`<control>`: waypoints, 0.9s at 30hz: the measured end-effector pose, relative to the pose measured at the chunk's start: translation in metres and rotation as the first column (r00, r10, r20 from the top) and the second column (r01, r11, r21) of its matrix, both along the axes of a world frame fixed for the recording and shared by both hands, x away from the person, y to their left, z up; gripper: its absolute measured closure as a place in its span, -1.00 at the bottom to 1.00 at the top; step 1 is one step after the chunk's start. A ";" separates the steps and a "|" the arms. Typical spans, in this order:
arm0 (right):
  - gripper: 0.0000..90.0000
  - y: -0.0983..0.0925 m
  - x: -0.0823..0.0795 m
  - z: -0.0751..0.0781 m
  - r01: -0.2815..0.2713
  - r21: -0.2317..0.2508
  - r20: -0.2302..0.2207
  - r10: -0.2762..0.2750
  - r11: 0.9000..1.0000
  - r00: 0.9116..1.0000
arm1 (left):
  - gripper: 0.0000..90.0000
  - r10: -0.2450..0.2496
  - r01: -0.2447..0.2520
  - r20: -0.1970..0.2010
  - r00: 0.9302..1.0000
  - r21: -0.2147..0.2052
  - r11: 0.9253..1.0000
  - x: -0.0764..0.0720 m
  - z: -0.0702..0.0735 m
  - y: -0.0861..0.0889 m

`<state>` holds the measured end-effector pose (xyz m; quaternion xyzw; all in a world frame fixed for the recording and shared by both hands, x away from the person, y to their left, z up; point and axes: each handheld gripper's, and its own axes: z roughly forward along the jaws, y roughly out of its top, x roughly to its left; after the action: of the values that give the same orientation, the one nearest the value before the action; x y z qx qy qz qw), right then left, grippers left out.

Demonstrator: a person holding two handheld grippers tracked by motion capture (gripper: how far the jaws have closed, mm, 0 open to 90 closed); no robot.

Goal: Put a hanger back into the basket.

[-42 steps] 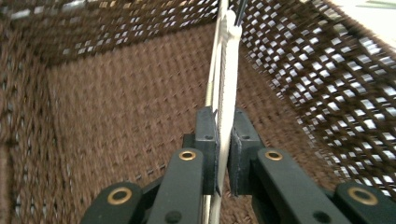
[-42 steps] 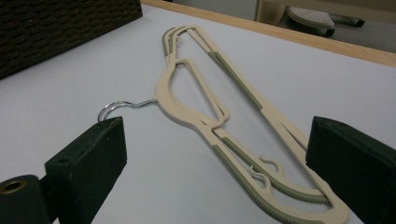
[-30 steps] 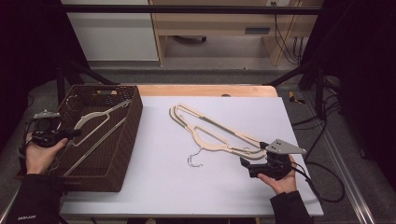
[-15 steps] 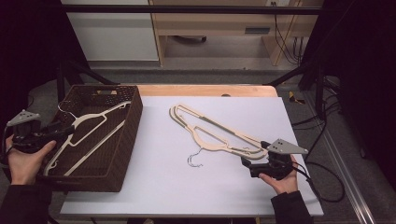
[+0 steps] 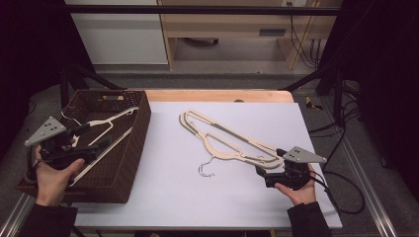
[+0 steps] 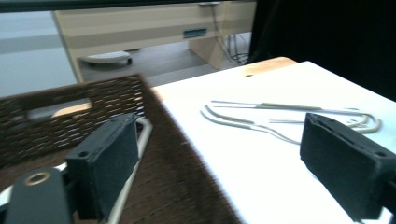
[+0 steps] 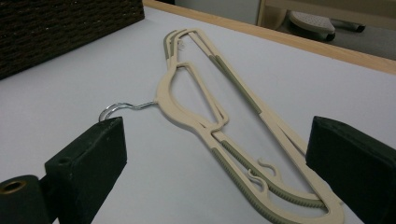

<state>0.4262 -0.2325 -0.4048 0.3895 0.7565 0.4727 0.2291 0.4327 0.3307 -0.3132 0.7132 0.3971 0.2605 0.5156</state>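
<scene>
My left gripper (image 5: 96,137) hovers over the left part of the brown wicker basket (image 5: 129,163). Its jaws have just been opening and now stand wide with nothing between them (image 6: 224,158). A cream hanger (image 5: 114,122) lies loose inside the basket, below the left jaw (image 6: 142,135). Two or three cream hangers (image 5: 225,140) lie stacked on the white table, one with a metal hook (image 5: 206,168). My right gripper (image 5: 262,173) rests at their near right end, open, the hangers (image 7: 205,107) lying ahead of its jaws (image 7: 219,163).
The basket's right wall (image 6: 187,154) stands between the left gripper and the white table top (image 5: 197,202). A wooden strip (image 5: 217,95) edges the far side. A black cable (image 5: 341,197) trails from the right gripper. Dark frame legs stand at both far corners.
The left gripper's jaws have opened, and the hand swung out to the left and came back higher. The hanger stays in the basket. The right gripper has kept still.
</scene>
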 end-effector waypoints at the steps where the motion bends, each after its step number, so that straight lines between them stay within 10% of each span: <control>1: -0.88 0.000 0.000 0.000 -0.002 -0.001 0.002 0.002 1.000 1.000 | -0.79 -0.020 0.020 0.003 1.000 -0.002 1.000 -0.001 -0.001 -0.008; 10: -0.87 0.005 0.001 0.003 -0.021 -0.001 0.004 0.021 1.000 1.000 | -0.81 -0.145 0.145 -0.010 0.989 -0.004 0.989 -0.008 -0.019 -0.064; 27: -0.73 0.023 0.020 -0.007 -0.087 -0.088 -0.027 0.085 0.992 0.996 | -0.81 -0.246 0.248 -0.058 0.968 0.040 0.968 -0.016 -0.054 -0.111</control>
<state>0.4463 -0.2093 -0.4114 0.3516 0.7955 0.4435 0.2166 0.4167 0.2199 -0.3676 0.7755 0.3126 0.1846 0.5165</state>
